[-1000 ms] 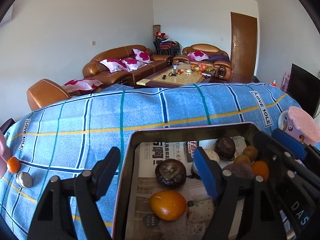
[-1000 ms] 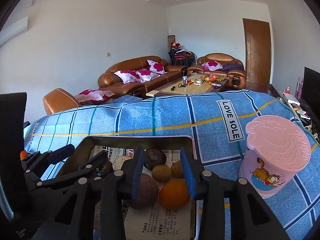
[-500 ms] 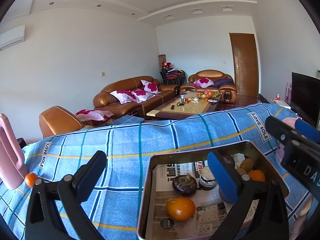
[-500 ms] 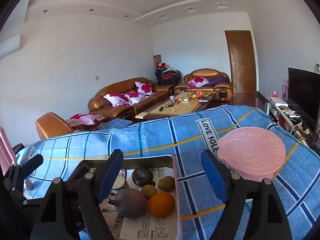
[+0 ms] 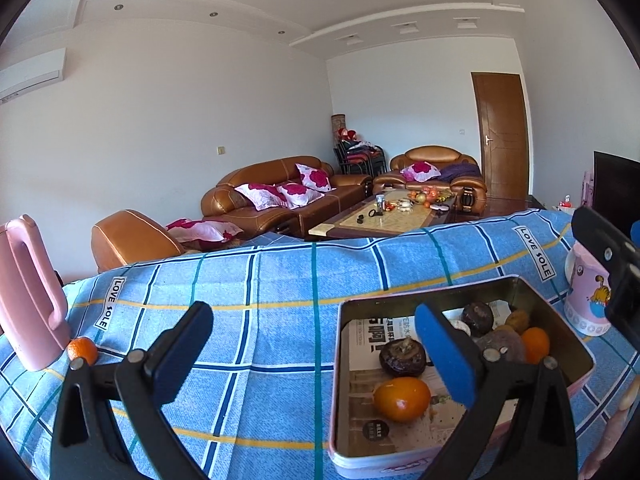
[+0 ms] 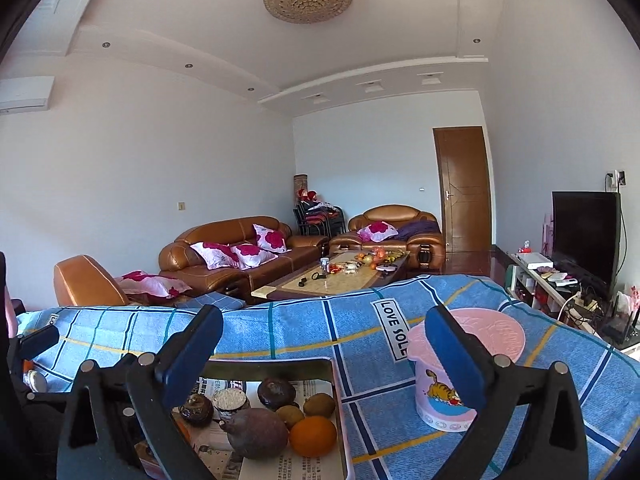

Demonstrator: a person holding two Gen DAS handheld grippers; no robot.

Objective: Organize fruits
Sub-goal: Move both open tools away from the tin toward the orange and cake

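Note:
A metal tin (image 5: 560, 318) lined with newspaper sits on the blue checked cloth. It holds an orange (image 5: 402, 399), a dark mangosteen (image 5: 402, 357), another orange (image 5: 535, 344) and several brown fruits. In the right wrist view the tin (image 6: 338, 412) shows an orange (image 6: 313, 436) and a purple-brown fruit (image 6: 258, 432). My left gripper (image 5: 316, 354) is open and empty, raised above the tin's left edge. My right gripper (image 6: 324, 358) is open and empty, raised above the tin's right edge. A small orange (image 5: 82, 350) lies at the far left of the cloth.
A pink jug (image 5: 28, 296) stands at the left beside the small orange. A pink lidded cup (image 6: 460, 364) with a cartoon cat stands right of the tin. A small round lid (image 6: 34, 379) lies on the cloth at the left. Sofas and a coffee table are behind.
Both grippers have opened wide and risen up and back from the tin. The fruits in the tin have not moved.

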